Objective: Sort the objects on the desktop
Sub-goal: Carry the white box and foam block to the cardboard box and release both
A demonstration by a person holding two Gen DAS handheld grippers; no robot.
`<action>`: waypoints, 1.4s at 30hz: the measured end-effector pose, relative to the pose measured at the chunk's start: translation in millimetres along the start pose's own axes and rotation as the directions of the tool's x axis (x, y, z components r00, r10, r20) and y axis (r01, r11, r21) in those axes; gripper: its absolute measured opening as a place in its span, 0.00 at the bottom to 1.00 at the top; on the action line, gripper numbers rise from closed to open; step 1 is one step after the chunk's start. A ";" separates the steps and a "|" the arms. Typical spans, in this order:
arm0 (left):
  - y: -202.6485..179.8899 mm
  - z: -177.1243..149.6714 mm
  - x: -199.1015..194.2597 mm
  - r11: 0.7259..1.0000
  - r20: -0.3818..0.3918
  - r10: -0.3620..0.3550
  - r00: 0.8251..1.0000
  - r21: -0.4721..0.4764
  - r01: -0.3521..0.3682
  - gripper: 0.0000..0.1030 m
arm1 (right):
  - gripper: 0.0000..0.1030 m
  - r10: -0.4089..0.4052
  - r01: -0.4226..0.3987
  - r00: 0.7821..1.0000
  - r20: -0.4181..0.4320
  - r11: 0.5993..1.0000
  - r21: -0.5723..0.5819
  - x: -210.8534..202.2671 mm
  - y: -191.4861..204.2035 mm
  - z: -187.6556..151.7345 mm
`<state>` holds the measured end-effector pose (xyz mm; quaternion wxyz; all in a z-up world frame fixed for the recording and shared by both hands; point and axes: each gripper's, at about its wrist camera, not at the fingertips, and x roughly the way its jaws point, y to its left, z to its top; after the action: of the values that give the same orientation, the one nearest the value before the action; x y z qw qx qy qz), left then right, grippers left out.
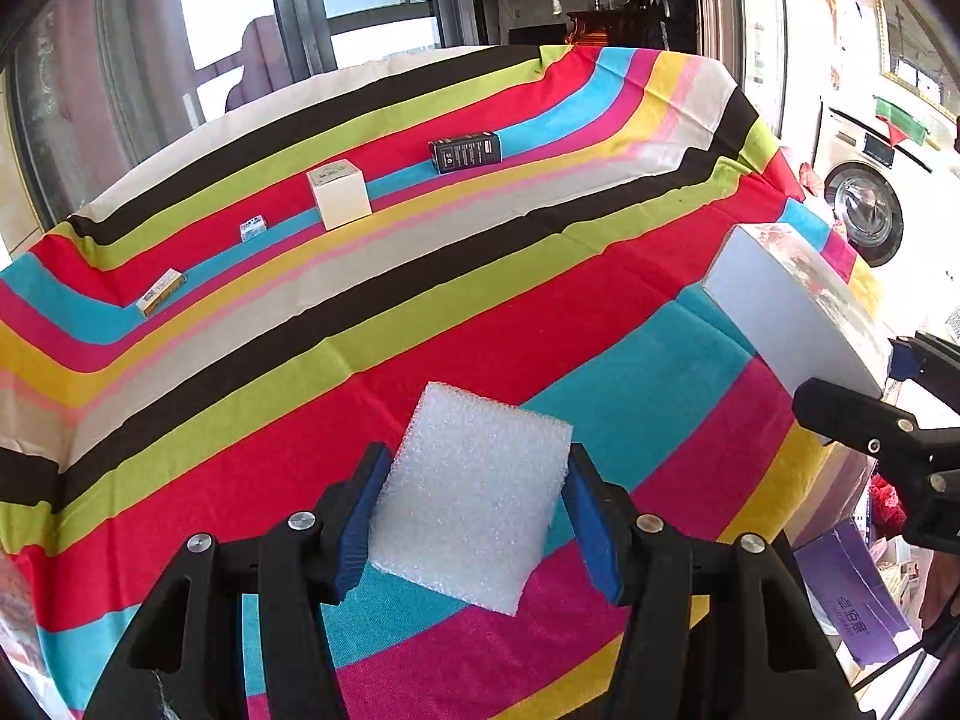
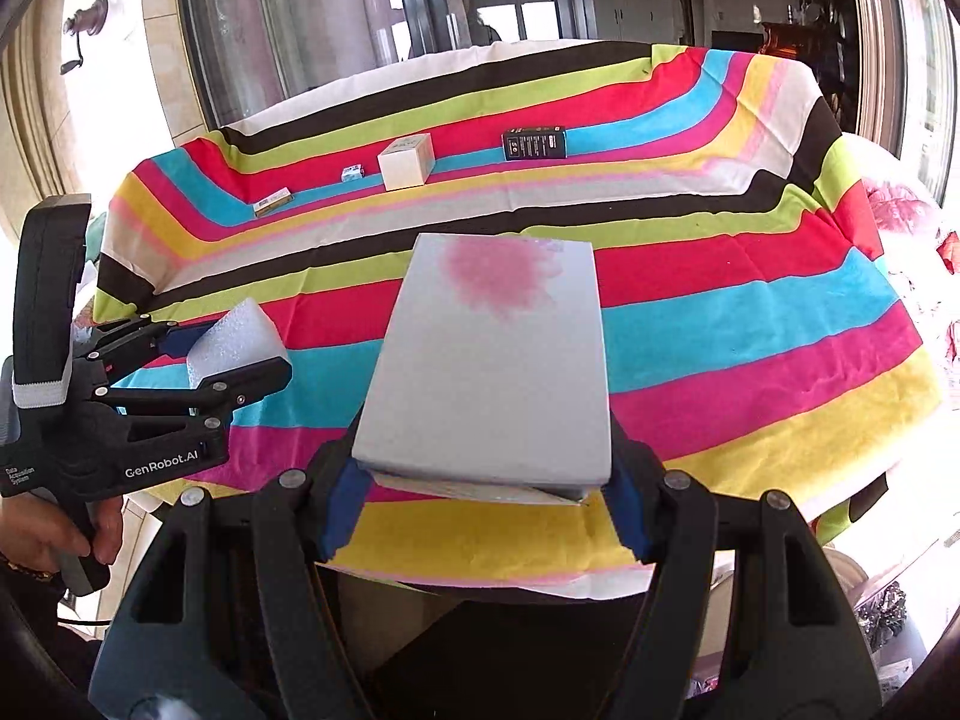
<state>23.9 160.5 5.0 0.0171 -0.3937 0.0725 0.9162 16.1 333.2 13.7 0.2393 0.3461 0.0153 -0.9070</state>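
My left gripper (image 1: 471, 516) clamps foam block (image 1: 474, 498), right gripper (image 2: 486, 492) clamps white box (image 2: 489, 360); sorted row (image 1: 339, 199) lies ahead along table's far edge.

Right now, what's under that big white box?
The white box is held up in the right gripper, clear of the striped cloth. Only cloth shows around it; whatever lies directly beneath is hidden.

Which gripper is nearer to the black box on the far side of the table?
Neither clearly. The left gripper, holding foam, and the right gripper, holding a white box, are both far from the black box.
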 end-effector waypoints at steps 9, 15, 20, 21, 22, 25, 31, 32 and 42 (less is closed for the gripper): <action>-35.8 7.7 -6.3 0.996 -0.003 -0.030 1.000 0.081 0.030 0.56 | 0.68 -0.048 0.046 0.998 0.032 0.997 0.064 -28.4 -34.7 -19.0; -88.8 17.4 -9.6 0.976 -0.003 -0.104 0.995 0.193 0.102 0.56 | 0.68 -0.115 0.109 0.992 0.042 0.985 0.132 -55.2 -66.2 -36.6; -138.1 20.9 -10.1 0.940 -0.022 -0.163 0.986 0.300 0.162 0.56 | 0.68 -0.177 0.166 0.984 0.037 0.965 0.204 -78.2 -95.1 -55.5; -147.1 21.1 -10.4 0.933 -0.024 -0.172 0.985 0.318 0.171 0.56 | 0.68 -0.189 0.177 0.981 0.033 0.960 0.217 -81.9 -100.1 -59.4; -155.7 21.2 -10.7 0.925 -0.028 -0.184 0.983 0.335 0.182 0.56 | 0.68 -0.199 0.187 0.980 0.029 0.955 0.231 -85.5 -105.2 -63.6; -177.9 19.7 -11.5 0.900 -0.037 -0.211 0.977 0.383 0.208 0.56 | 0.68 -0.229 0.216 0.973 0.018 0.939 0.269 -96.3 -119.0 -75.9; -216.9 12.9 -13.6 0.854 -0.065 -0.248 0.967 0.456 0.250 0.56 | 0.68 -0.282 0.268 0.959 -0.003 0.909 0.319 -114.4 -141.1 -95.5; -223.1 11.8 -14.3 0.846 -0.067 -0.253 0.965 0.469 0.254 0.56 | 0.68 -0.290 0.276 0.957 -0.006 0.903 0.329 -117.7 -145.4 -99.3; -282.4 -1.2 -16.8 0.762 -0.116 -0.311 0.943 0.562 0.321 0.56 | 0.68 -0.380 0.371 0.923 -0.063 0.834 0.409 -146.8 -182.5 -135.0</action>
<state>61.3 440.0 -17.5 0.2883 -0.3839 0.2778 0.8321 113.6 583.0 -20.8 -0.0218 0.3696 -0.1121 -0.9221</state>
